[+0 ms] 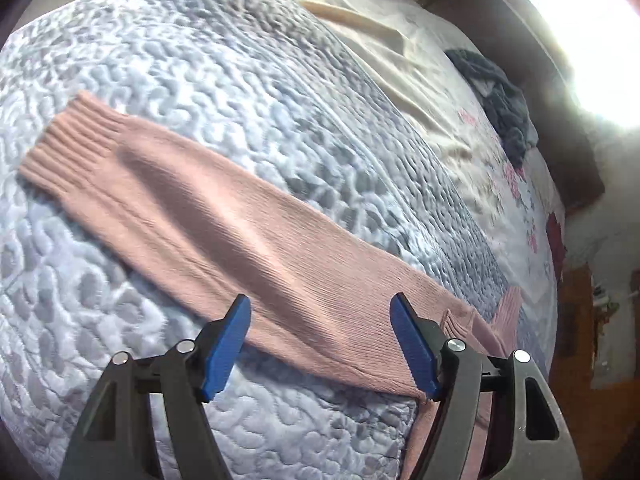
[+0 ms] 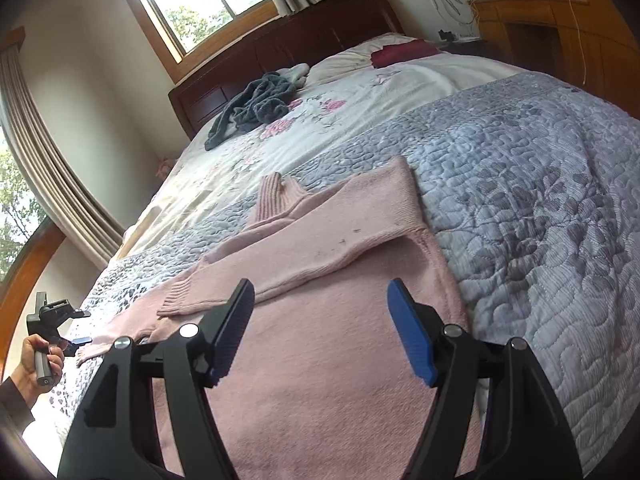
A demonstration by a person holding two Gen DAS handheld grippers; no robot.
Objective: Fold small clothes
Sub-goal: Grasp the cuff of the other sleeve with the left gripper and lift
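The pink sweater (image 2: 340, 360) runs off the bottom edge. Small things on the wooden dresser (image 2: 552, 36) are too tiny to tell.

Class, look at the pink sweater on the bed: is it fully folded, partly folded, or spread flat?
Partly folded. One sleeve lies across the pink sweater; the other sleeve stretches out flat on the quilt.

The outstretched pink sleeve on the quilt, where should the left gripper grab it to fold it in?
Probably the ribbed cuff. The sleeve lies flat and straight, so pinching its free end from above the quilt lets it swing over the sweater body. The left gripper hangs open near the shoulder.
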